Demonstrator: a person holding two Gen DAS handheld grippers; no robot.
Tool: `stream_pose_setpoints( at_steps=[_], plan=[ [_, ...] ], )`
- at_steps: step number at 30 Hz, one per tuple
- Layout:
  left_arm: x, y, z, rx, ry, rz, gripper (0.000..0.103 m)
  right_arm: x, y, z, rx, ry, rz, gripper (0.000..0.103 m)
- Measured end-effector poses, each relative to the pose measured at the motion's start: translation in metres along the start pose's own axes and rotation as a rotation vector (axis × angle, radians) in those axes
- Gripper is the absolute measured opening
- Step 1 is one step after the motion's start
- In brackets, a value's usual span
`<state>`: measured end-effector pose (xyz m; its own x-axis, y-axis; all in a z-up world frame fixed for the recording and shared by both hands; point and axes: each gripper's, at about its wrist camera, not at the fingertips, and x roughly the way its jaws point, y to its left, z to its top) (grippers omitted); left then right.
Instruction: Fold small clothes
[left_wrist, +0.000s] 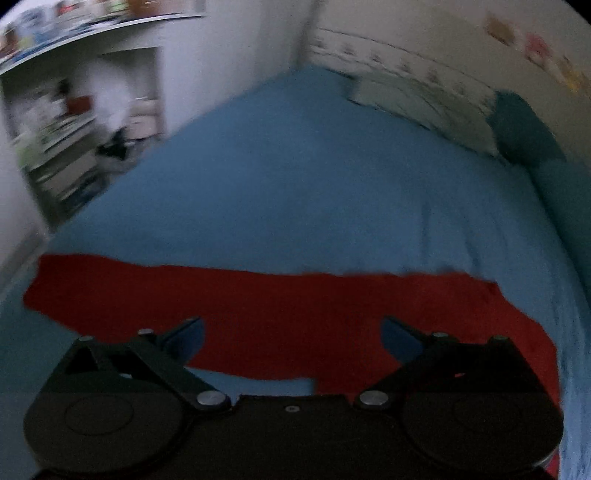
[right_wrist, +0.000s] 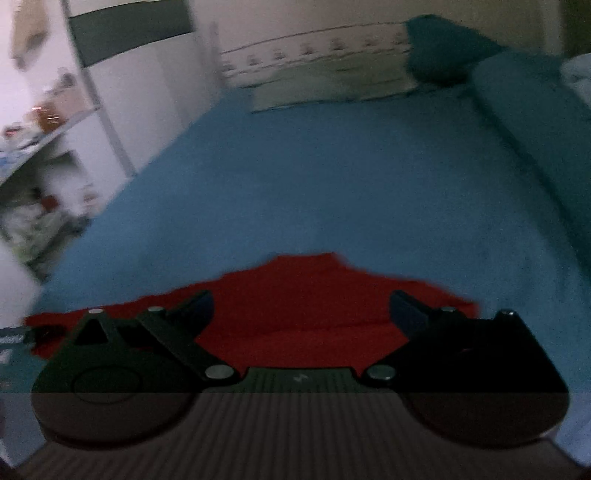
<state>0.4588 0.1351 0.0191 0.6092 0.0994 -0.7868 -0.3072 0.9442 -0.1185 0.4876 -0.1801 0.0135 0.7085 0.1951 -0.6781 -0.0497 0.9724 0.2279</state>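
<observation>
A small red garment (left_wrist: 280, 314) lies flat on the blue bed sheet (left_wrist: 303, 192), stretched left to right. My left gripper (left_wrist: 291, 332) is open and empty, its fingers spread wide just above the garment's near edge. In the right wrist view the same red garment (right_wrist: 303, 317) lies under and ahead of my right gripper (right_wrist: 301, 306), which is also open and empty above the cloth. Both views are blurred.
A pale patterned pillow (left_wrist: 417, 103) and a teal cushion (left_wrist: 524, 125) lie at the bed's far end against the wall. Shelves with clutter (left_wrist: 62, 140) stand to the left of the bed. A teal bolster (right_wrist: 535, 110) runs along the bed's right side.
</observation>
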Motion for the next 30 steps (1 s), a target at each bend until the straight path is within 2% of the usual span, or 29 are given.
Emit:
stream_pose_setpoints(
  at_steps=[5,12,14,15,18,20,22,27,28,29,30],
  plan=[
    [-0.001,0.084,0.005,-0.107,0.002,0.102,0.103,0.017,0.065,-0.022,0.027,0.061,0.064,0.103],
    [0.025,0.187,0.006,-0.219,-0.028,0.24,0.1,0.062,0.135,-0.047,-0.032,0.086,0.075,0.103],
    [0.039,0.209,0.001,-0.262,-0.046,0.27,0.089,0.071,0.147,-0.056,-0.056,0.09,0.067,0.103],
    [0.046,0.221,-0.003,-0.284,-0.066,0.28,0.087,0.078,0.153,-0.063,-0.074,0.095,0.049,0.103],
    [0.07,0.244,-0.014,-0.354,-0.092,0.266,0.075,0.1,0.166,-0.074,-0.1,0.113,0.023,0.103],
    [0.086,0.25,-0.018,-0.382,-0.091,0.245,0.057,0.108,0.171,-0.08,-0.101,0.118,0.03,0.103],
    [0.1,0.254,-0.021,-0.4,-0.091,0.234,0.056,0.113,0.176,-0.085,-0.113,0.119,0.035,0.103],
    [0.114,0.247,-0.019,-0.394,-0.137,0.297,0.056,0.12,0.178,-0.085,-0.132,0.112,0.02,0.103],
    [0.115,0.245,-0.017,-0.39,-0.139,0.32,0.049,0.12,0.177,-0.086,-0.132,0.109,0.02,0.103],
    [0.118,0.246,-0.016,-0.385,-0.14,0.345,0.033,0.12,0.176,-0.086,-0.131,0.104,0.02,0.103],
    [0.119,0.244,-0.014,-0.382,-0.141,0.369,0.023,0.121,0.174,-0.087,-0.13,0.105,0.014,0.103]
  ],
)
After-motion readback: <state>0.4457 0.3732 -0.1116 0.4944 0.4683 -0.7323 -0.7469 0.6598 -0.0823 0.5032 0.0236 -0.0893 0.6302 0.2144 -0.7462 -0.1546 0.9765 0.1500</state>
